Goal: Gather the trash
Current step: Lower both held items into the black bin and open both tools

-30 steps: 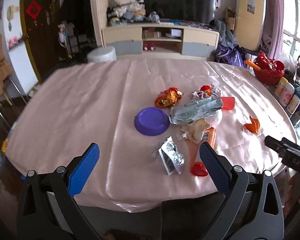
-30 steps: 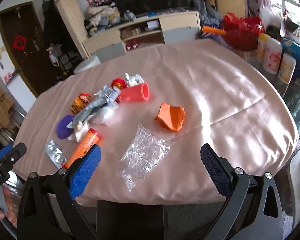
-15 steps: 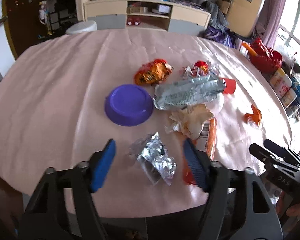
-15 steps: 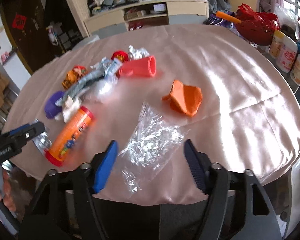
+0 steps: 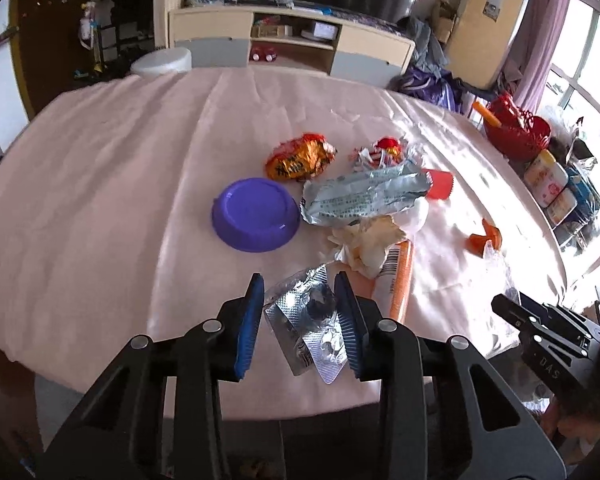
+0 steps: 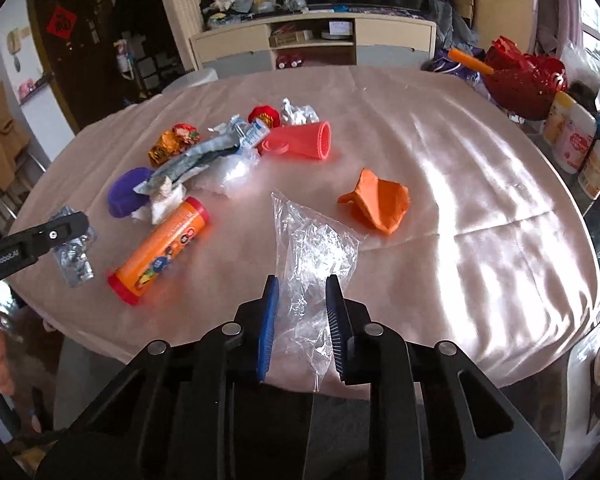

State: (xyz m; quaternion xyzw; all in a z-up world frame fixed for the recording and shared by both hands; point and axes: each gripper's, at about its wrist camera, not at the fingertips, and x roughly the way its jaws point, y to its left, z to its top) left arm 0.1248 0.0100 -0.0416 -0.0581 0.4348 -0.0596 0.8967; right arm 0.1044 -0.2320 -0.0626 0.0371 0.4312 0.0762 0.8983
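The left gripper [image 5: 300,312] has just been closing its jaws round the foil pack [image 5: 308,320] at the table's [image 5: 100,168] near edge; the right pad touches it, the left stands just clear. The right gripper [image 6: 300,312] has likewise narrowed about the clear bag [image 6: 312,256]; contact unclear. Both look light, crinkly and slippery; I would pinch each at mid-body.
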